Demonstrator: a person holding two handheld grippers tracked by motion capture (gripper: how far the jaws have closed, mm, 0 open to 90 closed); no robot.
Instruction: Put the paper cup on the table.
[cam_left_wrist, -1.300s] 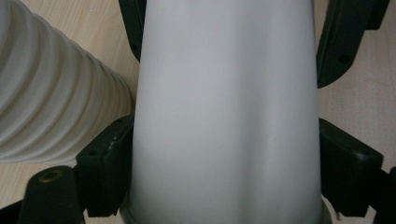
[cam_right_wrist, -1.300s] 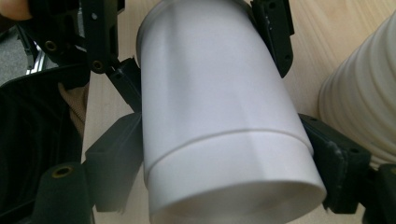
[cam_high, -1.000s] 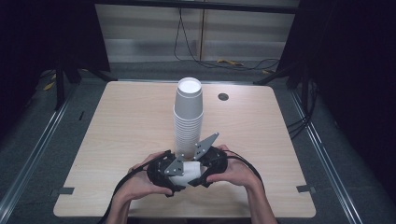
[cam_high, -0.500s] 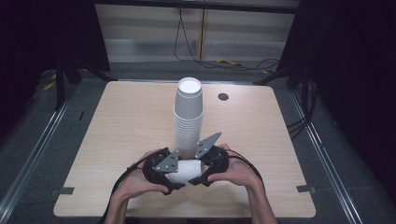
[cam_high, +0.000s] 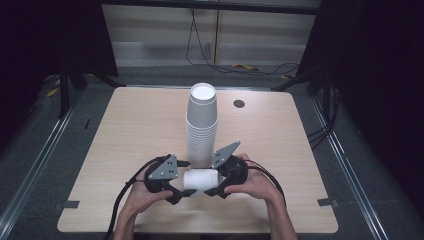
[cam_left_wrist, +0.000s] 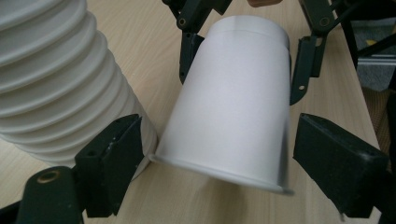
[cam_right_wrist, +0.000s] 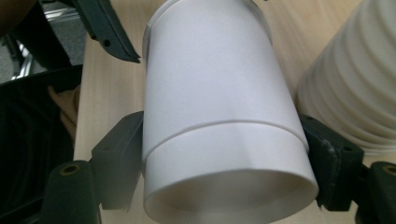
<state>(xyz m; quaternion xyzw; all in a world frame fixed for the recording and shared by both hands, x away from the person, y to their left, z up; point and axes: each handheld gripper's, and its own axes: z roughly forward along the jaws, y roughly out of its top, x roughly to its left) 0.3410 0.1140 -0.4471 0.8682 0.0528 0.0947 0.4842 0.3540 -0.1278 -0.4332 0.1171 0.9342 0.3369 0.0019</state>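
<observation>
A white paper cup (cam_high: 201, 181) lies on its side near the table's front edge, just in front of a tall stack of upside-down white cups (cam_high: 201, 125). My right gripper (cam_high: 216, 179) is shut on the cup's narrow base end, with both pads pressed to its wall (cam_right_wrist: 215, 84). My left gripper (cam_high: 186, 178) straddles the wide rim end of the cup (cam_left_wrist: 233, 102). One jaw touches the rim and a thin gap shows at the other. The stack (cam_left_wrist: 56, 79) stands close beside that jaw. The stack (cam_right_wrist: 355, 88) also rises at the right of the right gripper view.
The wooden table (cam_high: 125, 130) has a dark round hole (cam_high: 239, 103) at the back right. Tape marks (cam_high: 67, 205) sit at its front corners. Cables trail from both grippers toward the person. Dark floor and rails surround the table.
My left gripper has slid a little to the left along the cup toward its rim. The right gripper, the cup and the stack have barely moved.
</observation>
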